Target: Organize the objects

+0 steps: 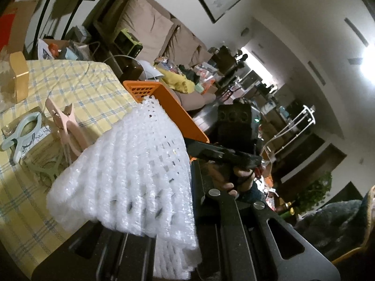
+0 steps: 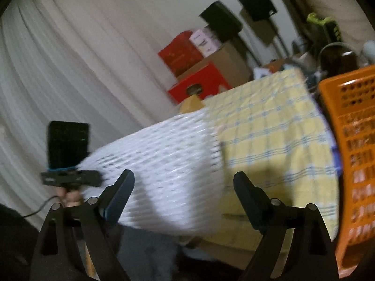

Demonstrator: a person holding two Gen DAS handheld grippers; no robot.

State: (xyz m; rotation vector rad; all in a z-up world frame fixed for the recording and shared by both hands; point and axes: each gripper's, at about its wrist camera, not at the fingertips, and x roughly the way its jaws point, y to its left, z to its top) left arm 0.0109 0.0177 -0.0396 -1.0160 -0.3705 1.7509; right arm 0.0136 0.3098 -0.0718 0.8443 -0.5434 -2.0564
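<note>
— Where are the tools?
— The left gripper (image 1: 187,231) is clenched on the white foam netting (image 1: 131,171) at lower centre; the right gripper (image 2: 184,182) stands released, its jaws just opened, netting beyond them.
— Around it?
— Clothes pegs (image 1: 28,131) at left on the checked tablecloth (image 1: 77,86). The orange basket (image 1: 168,107) sits behind; its contents are hidden, I think.

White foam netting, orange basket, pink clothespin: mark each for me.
White foam netting (image 1: 131,175), left wrist view, middle of the mesh.
Orange basket (image 2: 356,140), right wrist view, perforated side wall.
Pink clothespin (image 1: 68,126), left wrist view, its body.
</note>
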